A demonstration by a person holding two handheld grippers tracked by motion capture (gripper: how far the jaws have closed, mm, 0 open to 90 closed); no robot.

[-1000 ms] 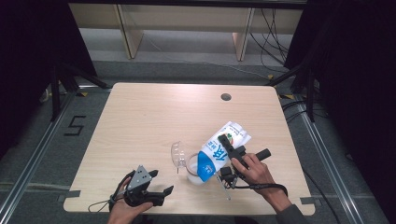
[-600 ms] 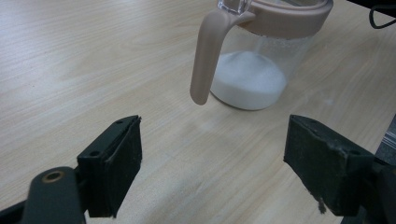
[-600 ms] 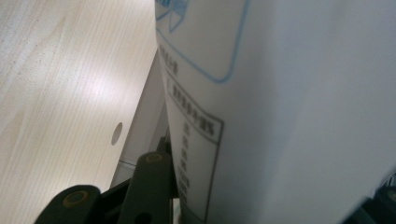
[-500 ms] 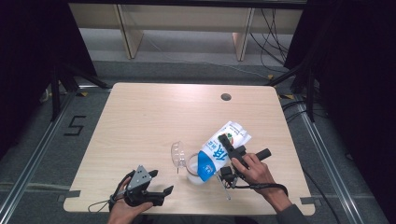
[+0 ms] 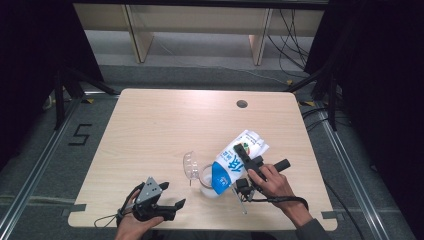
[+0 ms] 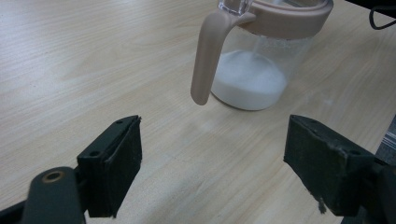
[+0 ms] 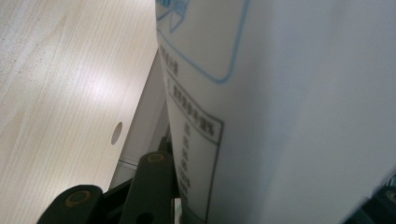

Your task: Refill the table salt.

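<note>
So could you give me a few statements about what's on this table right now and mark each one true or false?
1. The right gripper holds the bag tilted over the jug. True.
2. The left gripper is clamped on the jug's handle. False: its jaws stand open and apart from the handle, with nothing between them.
3. The jug is empty. False: a layer of white powder lies in its bottom.
4. The jug's lid is flipped open. True.
5. The bag is plain brown. False: it is white with blue print.
</note>
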